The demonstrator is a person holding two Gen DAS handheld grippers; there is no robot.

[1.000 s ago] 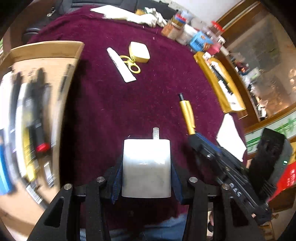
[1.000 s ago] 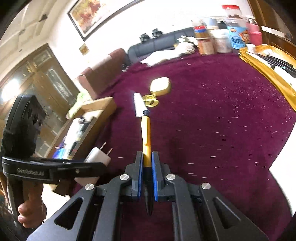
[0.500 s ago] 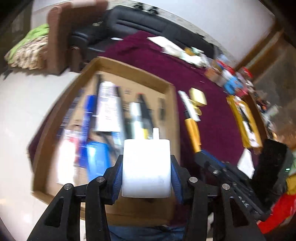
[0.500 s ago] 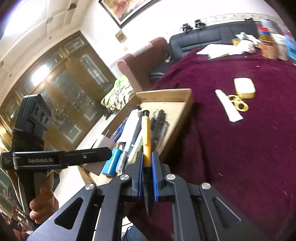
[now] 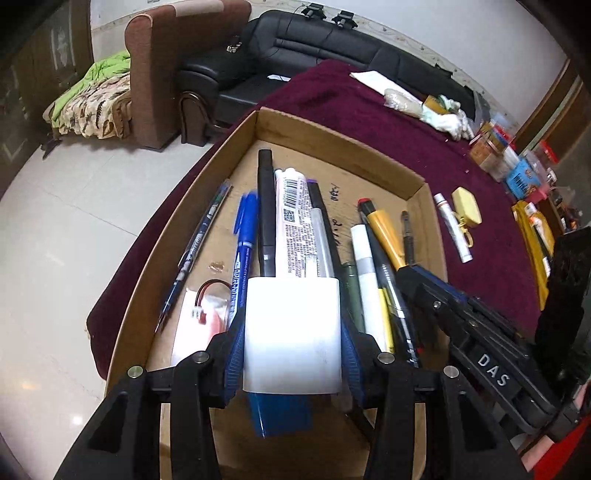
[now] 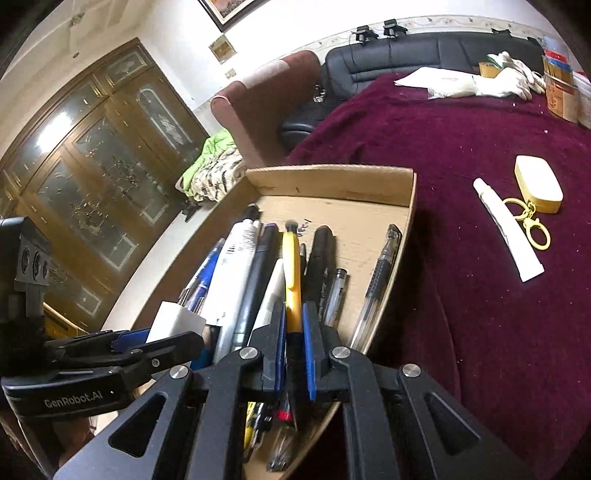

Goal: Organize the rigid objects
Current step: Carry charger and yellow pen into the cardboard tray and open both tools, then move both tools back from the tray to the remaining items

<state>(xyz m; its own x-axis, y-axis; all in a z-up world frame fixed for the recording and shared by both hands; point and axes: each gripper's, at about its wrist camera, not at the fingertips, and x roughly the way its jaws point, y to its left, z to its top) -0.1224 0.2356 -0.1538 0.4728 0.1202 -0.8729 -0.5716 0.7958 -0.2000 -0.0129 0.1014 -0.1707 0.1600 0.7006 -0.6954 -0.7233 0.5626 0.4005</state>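
White charger (image 5: 291,332) clamped in left hand-held gripper (image 5: 291,338) (above the box (image 5: 332,147)).

Landmark: black leather sofa (image 5: 332,48) along the far wall.
Left of sofa: brown armchair (image 5: 162,74), green patterned blanket (image 5: 92,103) piled just beside it.
Above sofa: framed picture (image 6: 229,9) on the wall.
Far left of sofa: glazed wooden doors (image 6: 92,155).

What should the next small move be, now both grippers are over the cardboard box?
Probably lower and open the right gripper: it is shut on the yellow pen, already above the row of pens inside the brown cardboard box. The left gripper can then release its white charger block.
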